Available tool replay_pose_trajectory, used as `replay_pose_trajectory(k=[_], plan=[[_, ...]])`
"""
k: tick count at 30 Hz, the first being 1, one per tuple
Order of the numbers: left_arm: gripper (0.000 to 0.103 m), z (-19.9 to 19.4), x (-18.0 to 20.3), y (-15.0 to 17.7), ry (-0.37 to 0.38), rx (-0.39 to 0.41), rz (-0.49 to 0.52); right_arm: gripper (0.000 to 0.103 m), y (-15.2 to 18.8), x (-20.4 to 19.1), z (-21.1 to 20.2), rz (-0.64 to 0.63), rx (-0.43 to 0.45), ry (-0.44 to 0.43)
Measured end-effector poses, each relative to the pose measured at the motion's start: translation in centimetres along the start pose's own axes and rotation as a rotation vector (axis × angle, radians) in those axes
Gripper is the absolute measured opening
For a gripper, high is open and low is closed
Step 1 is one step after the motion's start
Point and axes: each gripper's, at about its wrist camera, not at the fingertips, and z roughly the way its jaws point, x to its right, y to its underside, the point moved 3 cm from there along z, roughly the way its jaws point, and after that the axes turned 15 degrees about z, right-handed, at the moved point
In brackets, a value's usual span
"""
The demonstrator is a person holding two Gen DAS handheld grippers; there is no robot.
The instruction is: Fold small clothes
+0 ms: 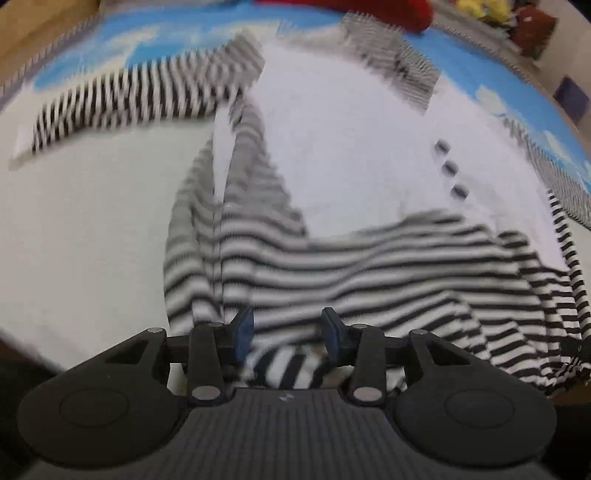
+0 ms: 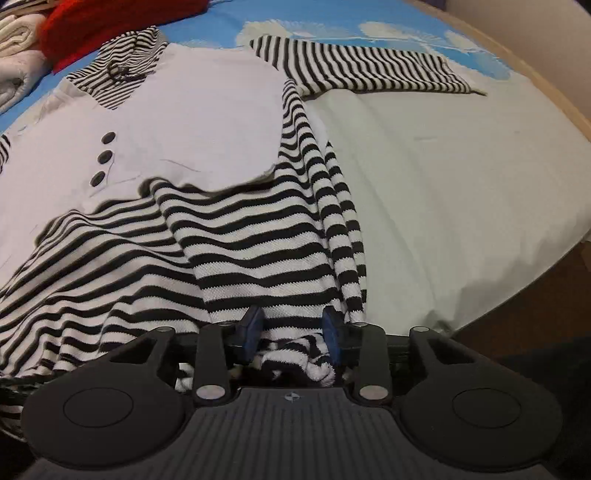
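A small black-and-white striped top with a plain white front panel [image 2: 207, 110] and three dark buttons [image 2: 104, 157] lies spread on the bed. My right gripper [image 2: 291, 330] is shut on the bunched striped hem [image 2: 295, 358] at its right corner. My left gripper [image 1: 288, 332] is shut on the striped hem [image 1: 288, 365] at the other corner; that view is blurred. The hem is lifted toward both cameras. One striped sleeve [image 2: 369, 70] lies stretched out to the right in the right wrist view, and shows at upper left in the left wrist view [image 1: 129, 99].
The bed has a pale sheet [image 2: 443, 166] with a blue cloud-print cover [image 2: 221, 22] at the far end. A red garment [image 2: 110, 22] and folded white cloths [image 2: 14, 48] lie beyond the collar. The bed edge drops off at right [image 2: 535, 266].
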Motion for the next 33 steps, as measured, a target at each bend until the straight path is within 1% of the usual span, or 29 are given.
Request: replay_pose_trajectory(k=[1,2,3,5,6,7,8,9,10,11,12,13,14,15,16,19,22,24,28,30,32,33], plan=[[0.058,-0.5,0.1,-0.4,-0.002,0.028,0.013,0.039,-0.3,-0.4,-0.4,-0.007,0.017,-0.012],[0.068,-0.8,0.3,0.0,0.004,0.039,0.017,0.039,-0.4,-0.8,-0.5,-0.019,0.029,-0.02],[0.071,-0.5,0.5,-0.1,0.009,0.026,0.022,0.039,-0.4,-1.1,-0.3,-0.031,0.028,-0.015],[0.07,0.4,0.7,0.1,0.021,-0.036,0.03,0.039,0.0,-1.3,0.3,-0.032,-0.001,0.013],[0.067,0.5,0.6,0.2,0.004,-0.035,0.019,0.039,0.0,-1.4,0.2,-0.025,-0.003,0.02],[0.066,-0.3,0.3,0.6,-0.013,-0.008,0.001,0.039,-0.2,-1.7,-0.2,-0.018,0.013,0.013],[0.066,-0.8,-0.2,0.3,-0.024,0.028,-0.006,0.039,0.2,-1.7,-1.0,-0.012,0.037,-0.015],[0.066,-1.8,-0.1,-0.3,-0.033,0.084,-0.002,0.039,0.4,-2.1,-2.1,-0.005,0.076,-0.065],[0.066,-2.7,-0.1,-0.8,-0.042,0.136,0.003,0.039,0.2,-2.6,-3.3,-0.004,0.128,-0.116],[0.068,-3.7,-0.1,-1.2,-0.054,0.189,0.006,0.039,-0.4,-3.4,-4.9,-0.019,0.198,-0.168],[0.07,-4.7,-0.1,-1.6,-0.07,0.245,0.011,0.042,-0.9,-4.0,-6.1,-0.042,0.251,-0.205],[0.071,-5.5,0.0,-2.0,-0.081,0.285,0.017,0.05,-1.5,-4.8,-7.5,-0.07,0.304,-0.246],[0.073,-6.3,0.2,-2.3,-0.09,0.323,0.023,0.054,-2.1,-5.4,-8.6,-0.091,0.335,-0.281],[0.076,-6.7,0.3,-2.6,-0.098,0.352,0.029,0.061,-2.8,-6.1,-9.7,-0.114,0.366,-0.318],[0.077,-7.3,0.3,-2.9,-0.108,0.378,0.034,0.066,-3.6,-6.7,-10.4,-0.137,0.39,-0.344],[0.079,-8.4,0.3,-4.0,-0.128,0.441,0.042,0.07,-6.0,-8.0,-12.1,-0.194,0.46,-0.415],[0.079,-9.8,-0.2,-4.9,-0.17,0.503,0.041,0.071,-8.4,-8.8,-12.0,-0.233,0.471,-0.472],[0.079,-10.9,-0.9,-6.0,-0.181,0.535,0.027,0.071,-9.4,-9.1,-11.4,-0.26,0.483,-0.475],[0.079,-12.5,-2.8,-9.0,-0.151,0.554,0.003,0.071,-10.6,-8.9,-9.1,-0.276,0.478,-0.453],[0.078,-13.1,-3.9,-11.3,-0.162,0.57,0.009,0.071,-10.5,-8.7,-7.7,-0.252,0.466,-0.43],[0.077,-13.2,-4.9,-13.9,-0.169,0.579,0.015,0.07,-10.8,-8.8,-6.6,-0.218,0.418,-0.394],[0.077,-13.0,-5.5,-15.3,-0.171,0.583,0.023,0.07,-10.9,-8.8,-6.5,-0.205,0.416,-0.388]])
